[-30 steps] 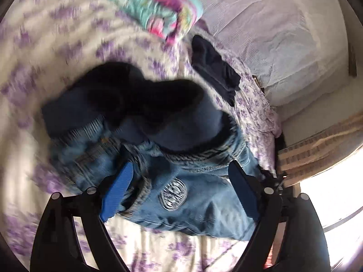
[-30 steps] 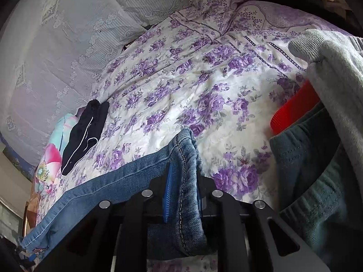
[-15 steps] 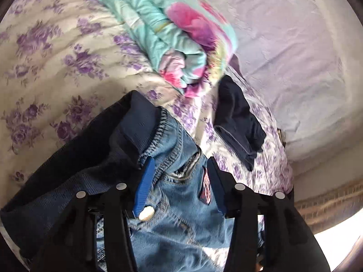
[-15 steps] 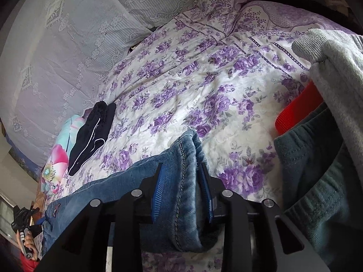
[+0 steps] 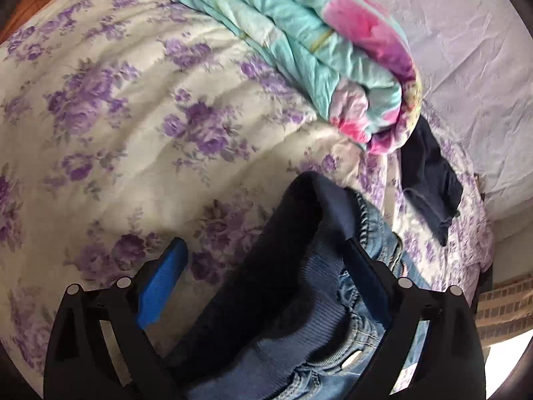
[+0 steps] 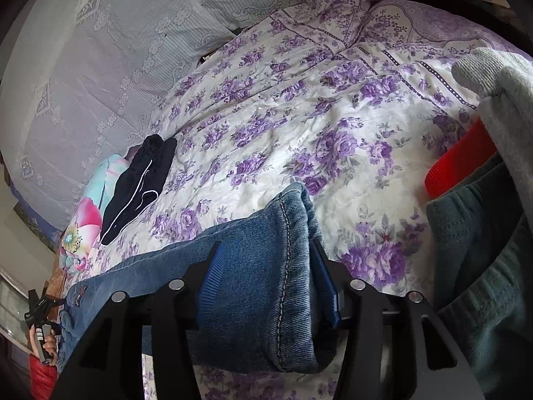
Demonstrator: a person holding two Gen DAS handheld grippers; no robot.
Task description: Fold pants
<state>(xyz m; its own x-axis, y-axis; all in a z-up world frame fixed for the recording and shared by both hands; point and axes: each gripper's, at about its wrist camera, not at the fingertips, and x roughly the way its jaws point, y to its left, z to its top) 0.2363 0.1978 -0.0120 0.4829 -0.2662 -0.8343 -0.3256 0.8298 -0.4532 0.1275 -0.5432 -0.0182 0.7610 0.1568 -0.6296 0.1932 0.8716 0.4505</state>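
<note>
The left gripper (image 5: 266, 280) is opening; its blue pads stand clear of the waistband between them. The right gripper (image 6: 269, 280) is opening around the leg hem, pads apparently just off the cloth. One pair of blue denim jeans with a dark ribbed waistband (image 6: 186, 263) lies stretched across the purple-flowered bedspread (image 6: 299, 126). Denim judged heavy, soft, not slippery; grasp at waistband and hem seams. Also present: one folded turquoise-and-pink blanket (image 5: 316, 43), one folded dark navy garment (image 5: 429, 180).
</note>
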